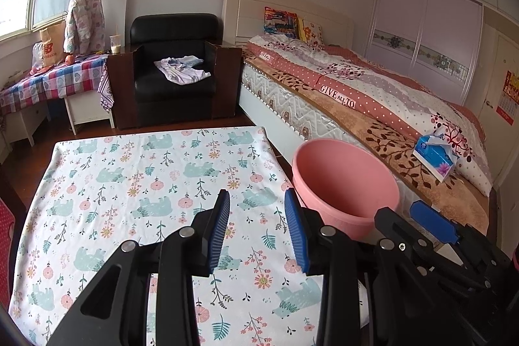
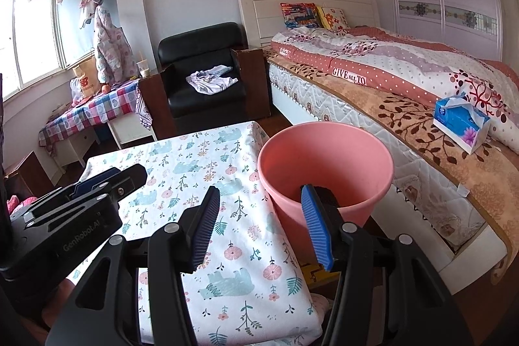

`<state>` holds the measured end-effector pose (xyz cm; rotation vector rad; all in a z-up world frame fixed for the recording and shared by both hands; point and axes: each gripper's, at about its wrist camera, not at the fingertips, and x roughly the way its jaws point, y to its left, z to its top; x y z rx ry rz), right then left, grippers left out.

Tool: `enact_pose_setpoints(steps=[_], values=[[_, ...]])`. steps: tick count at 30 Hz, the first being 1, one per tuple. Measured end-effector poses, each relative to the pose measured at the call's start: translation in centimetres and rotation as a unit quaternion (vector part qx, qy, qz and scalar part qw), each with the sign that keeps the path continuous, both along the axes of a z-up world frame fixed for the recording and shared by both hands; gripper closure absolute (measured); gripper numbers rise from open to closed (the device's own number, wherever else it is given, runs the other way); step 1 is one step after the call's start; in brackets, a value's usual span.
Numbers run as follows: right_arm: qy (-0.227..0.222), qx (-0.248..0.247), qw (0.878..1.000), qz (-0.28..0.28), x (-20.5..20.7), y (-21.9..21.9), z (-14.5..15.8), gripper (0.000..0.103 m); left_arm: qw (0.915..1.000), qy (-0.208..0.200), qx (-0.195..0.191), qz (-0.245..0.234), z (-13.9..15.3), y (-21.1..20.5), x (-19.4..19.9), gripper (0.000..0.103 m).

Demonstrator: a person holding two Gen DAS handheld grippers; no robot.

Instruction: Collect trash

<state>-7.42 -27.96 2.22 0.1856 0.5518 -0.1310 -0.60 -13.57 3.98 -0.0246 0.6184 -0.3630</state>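
Note:
A pink plastic bin point(image 1: 347, 187) stands on the floor between the table and the bed; its inside looks empty point(image 2: 324, 164). My left gripper point(image 1: 258, 231) is open and empty above the table's floral cloth point(image 1: 129, 184). My right gripper point(image 2: 259, 227) is open and empty, its left finger over the cloth point(image 2: 207, 164) and its right finger at the bin's near rim. The right gripper also shows at the lower right of the left wrist view point(image 1: 434, 226), and the left gripper at the left of the right wrist view point(image 2: 107, 180). No trash shows on the table.
A bed point(image 2: 405, 106) with a blue tissue box point(image 2: 460, 125) runs along the right. A black armchair point(image 1: 175, 70) with a white cloth stands behind the table. A checked side table point(image 1: 55, 80) with a bag and cup stands by the window.

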Motion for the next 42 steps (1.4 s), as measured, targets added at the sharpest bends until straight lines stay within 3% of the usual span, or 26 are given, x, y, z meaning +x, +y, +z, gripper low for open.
enact_pose_setpoints(steps=[42], values=[[0.004,-0.002,1.000,0.001,-0.29,0.69,-0.16,0.050,0.9999,0.012,0.002,0.002,-0.97,0.67,-0.09,0.068]])
